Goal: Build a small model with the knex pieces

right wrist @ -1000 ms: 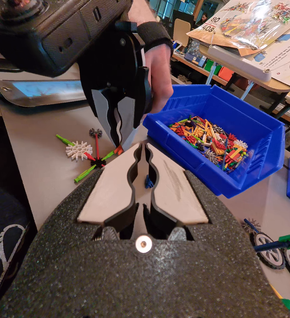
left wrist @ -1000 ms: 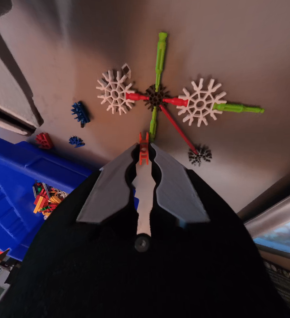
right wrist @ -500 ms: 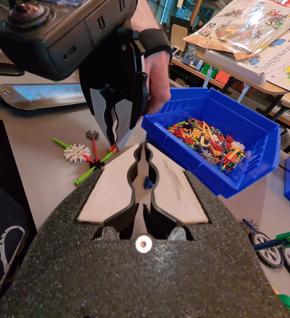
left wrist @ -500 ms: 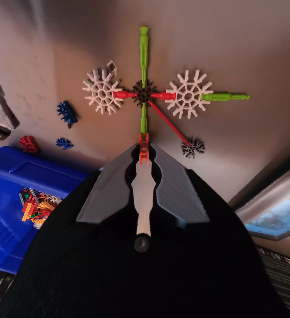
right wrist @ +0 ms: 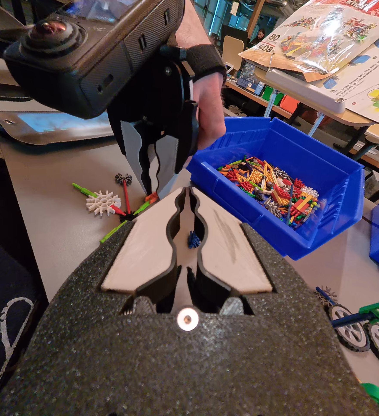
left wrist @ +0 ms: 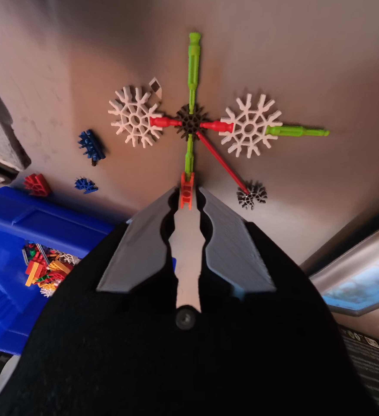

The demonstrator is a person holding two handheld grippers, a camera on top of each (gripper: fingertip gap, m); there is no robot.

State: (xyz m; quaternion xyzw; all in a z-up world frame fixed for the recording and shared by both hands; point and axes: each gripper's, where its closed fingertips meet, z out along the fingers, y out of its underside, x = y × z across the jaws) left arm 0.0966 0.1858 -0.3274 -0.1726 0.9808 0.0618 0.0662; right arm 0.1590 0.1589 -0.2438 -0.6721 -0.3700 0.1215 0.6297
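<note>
Left wrist view | L gripper (left wrist: 186, 191) fingers pinching orange connector (left wrist: 186, 193) | R gripper (right wrist: 188, 189) fingers pressed together, empty

The right claw (right wrist: 188, 191) hovers above the surface (right wrist: 55, 225), its fingers nearly together and empty. Just beyond, the left claw (right wrist: 150, 191) pinches an orange connector (right wrist: 151, 197) against a green rod (right wrist: 142, 206). The blue bin (right wrist: 274, 229) stands right.

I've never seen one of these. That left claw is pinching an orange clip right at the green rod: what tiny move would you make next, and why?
Probably a short push forward. The left gripper is shut on the orange clip, whose open end just meets the green rod, in line with it but apparently not fully seated.
</note>
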